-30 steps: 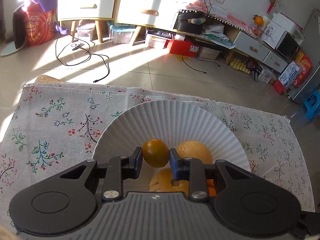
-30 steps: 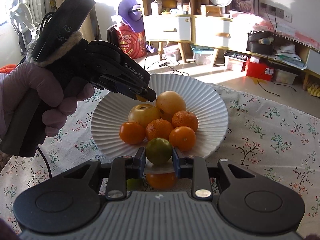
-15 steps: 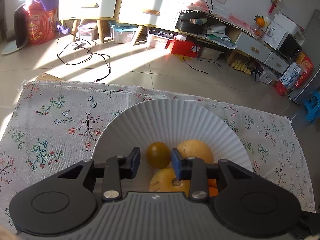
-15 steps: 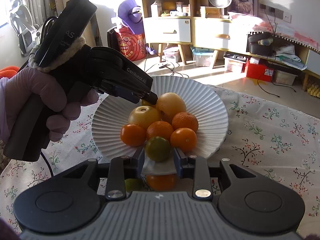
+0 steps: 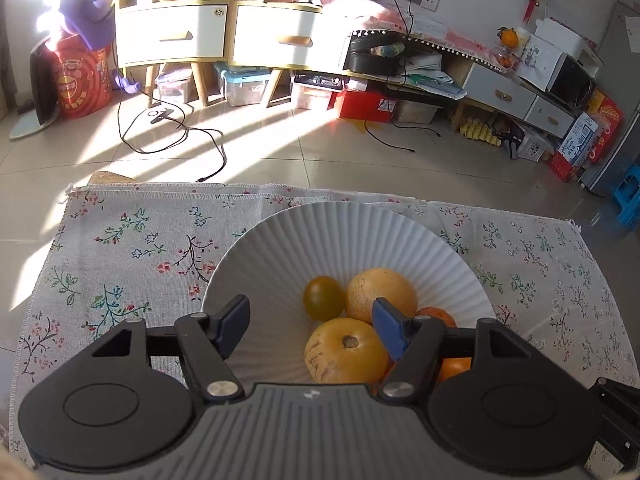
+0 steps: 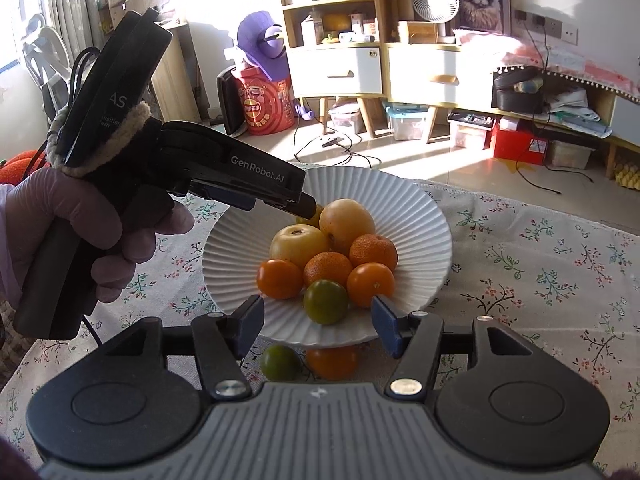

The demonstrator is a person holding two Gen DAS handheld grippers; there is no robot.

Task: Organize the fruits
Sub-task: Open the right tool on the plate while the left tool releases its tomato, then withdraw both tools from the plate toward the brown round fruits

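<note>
Since a second ago, both small fruits let go: dark yellow-green fruit (image 5: 324, 298) now free on the white ribbed plate (image 5: 360, 236), clear of the left gripper (image 5: 310, 326), jaws opening with nothing pressed between. Likewise green-yellow fruit (image 6: 325, 301) resting at the plate's near edge, against the oranges, between but untouched by the right gripper (image 6: 318, 320), jaws opening too. Piled on the plate: two pale yellow round fruits (image 6: 298, 245) and several oranges (image 6: 372, 284). Under the near rim, on the floral cloth (image 6: 560, 280) over the counter, one green fruit (image 6: 280, 362) and one orange (image 6: 332, 360). Gloved hand (image 6: 80, 220) gripping the left tool.
</note>
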